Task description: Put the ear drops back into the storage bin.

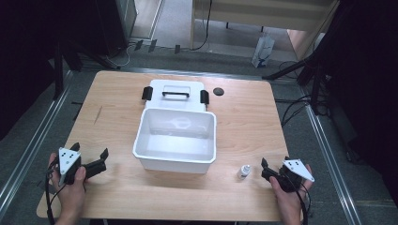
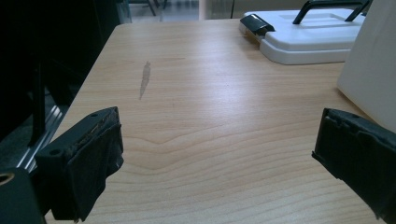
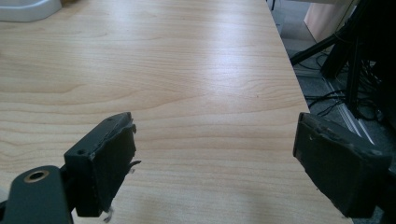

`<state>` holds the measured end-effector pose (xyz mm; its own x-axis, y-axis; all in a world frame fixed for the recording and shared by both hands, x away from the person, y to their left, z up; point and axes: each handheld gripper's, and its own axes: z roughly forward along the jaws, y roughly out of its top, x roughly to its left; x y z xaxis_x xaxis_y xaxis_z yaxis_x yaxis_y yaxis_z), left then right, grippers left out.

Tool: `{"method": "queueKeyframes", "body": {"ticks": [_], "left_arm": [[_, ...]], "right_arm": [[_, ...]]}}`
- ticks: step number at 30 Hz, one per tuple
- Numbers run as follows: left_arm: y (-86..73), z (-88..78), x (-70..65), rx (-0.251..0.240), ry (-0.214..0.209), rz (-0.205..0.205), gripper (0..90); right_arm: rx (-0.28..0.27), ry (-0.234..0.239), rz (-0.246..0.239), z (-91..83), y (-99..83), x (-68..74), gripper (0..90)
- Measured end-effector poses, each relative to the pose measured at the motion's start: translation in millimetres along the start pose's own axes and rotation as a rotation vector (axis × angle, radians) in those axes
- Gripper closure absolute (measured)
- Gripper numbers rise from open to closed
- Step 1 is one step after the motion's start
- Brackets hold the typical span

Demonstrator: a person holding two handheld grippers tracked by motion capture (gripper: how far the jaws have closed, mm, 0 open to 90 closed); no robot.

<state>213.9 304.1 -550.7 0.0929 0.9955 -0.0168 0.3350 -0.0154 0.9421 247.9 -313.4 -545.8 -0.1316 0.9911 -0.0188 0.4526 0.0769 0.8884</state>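
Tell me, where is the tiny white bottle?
In the high view the small white bottle stands on the table near its front right, just left of the right gripper and right of the white bin's front corner.

Bin [image 1: 176,140] mid-table [image 1: 117,93], lid [image 1: 174,95] just behind — disc [image 1: 218,91] right of lid, bottle [image 1: 243,172] front-right.

Lid [image 2: 313,42]: far corner cut off beyond left gripper [image 2: 215,158]. Small bottle [image 1: 243,172] beside right gripper [image 1: 274,169] (label unreadable).
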Motion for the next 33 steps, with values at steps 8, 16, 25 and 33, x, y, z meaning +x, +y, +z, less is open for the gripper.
{"method": "queueKeyframes", "body": {"ticks": [8,16,25,33], "left_arm": [[-0.1,-0.3,1.5,-0.003,-0.008,-0.018,1.8],[-0.1,-0.4,1.6,-0.003,-0.013,-0.016,1.6],[0.2,0.3,1.1,0.004,-0.017,-0.01,1.6],[0.6,1.4,2.3,0.015,-0.038,-0.015,1.6]], "right_arm": [[0.014,0.005,-0.01,0.1,-0.3,0.2,12.9],[0.126,0.042,-0.009,0.2,1.3,-0.7,13.2],[0.309,0.036,-0.158,-9.8,22.2,-2.3,13.2],[0.535,0.103,-0.4,-9.2,51.9,8.3,13.4]]}}
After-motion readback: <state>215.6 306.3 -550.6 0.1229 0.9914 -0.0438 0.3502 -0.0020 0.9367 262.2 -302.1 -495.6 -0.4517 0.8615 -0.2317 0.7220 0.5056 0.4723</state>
